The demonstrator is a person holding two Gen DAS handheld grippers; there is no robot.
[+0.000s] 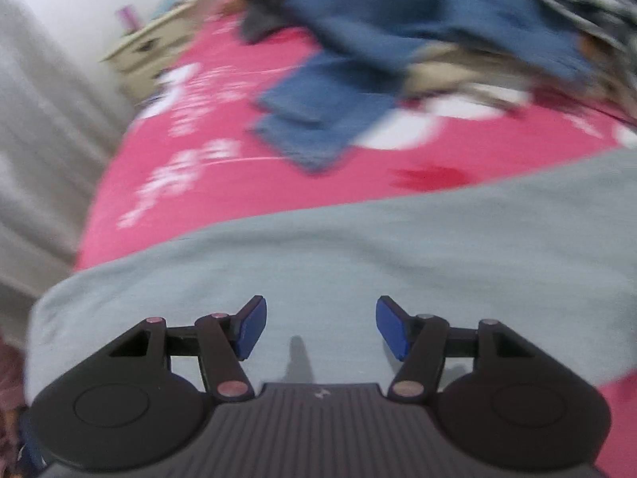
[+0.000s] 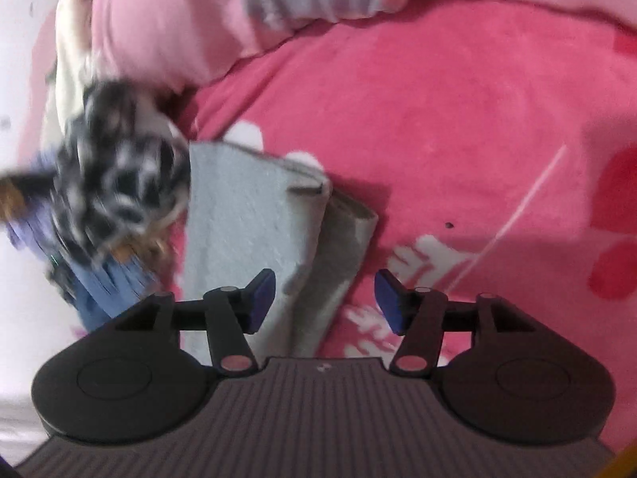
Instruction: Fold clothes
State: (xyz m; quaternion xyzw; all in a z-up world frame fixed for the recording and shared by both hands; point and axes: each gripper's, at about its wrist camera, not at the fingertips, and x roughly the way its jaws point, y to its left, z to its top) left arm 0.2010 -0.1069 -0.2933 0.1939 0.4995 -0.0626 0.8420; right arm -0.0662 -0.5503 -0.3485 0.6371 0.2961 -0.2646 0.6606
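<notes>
Left tongs [image 1: 317, 326]: I am holding them wide open, gripping nothing, blue pads [image 1: 251, 328] hovering over the grey garment [image 1: 358, 255], which is lying flat directly beneath and ahead of them.

Right tongs [image 2: 324, 302]: I am holding them equally wide open and empty. The same grey garment [image 2: 247, 223] is showing here as a folded strip, its near end running under the left pad [image 2: 262, 298]; the right pad is hanging over bare bedspread.

Bed: a pink bedspread [image 1: 223, 119] with white and red print is carrying everything. The grey garment is lying toward its near edge.

Other clothes: blue denim [image 1: 338, 111] is sprawling beyond the grey garment, toward the middle of the bed; a black-and-white checked piece [image 2: 119, 167] is sitting just beside the grey strip's far left end, with more blue cloth [image 2: 111, 283] below it. All are blurring.

Far edge: a pale pink pillow or quilt [image 2: 159, 32] is resting along it.

Room: a cream cabinet [image 1: 159, 40] is standing past the bed's left corner, against a white wall; pale fabric [image 1: 43, 139] is hanging along the left.

Open bedspread is stretching to the right of the right tongs.
</notes>
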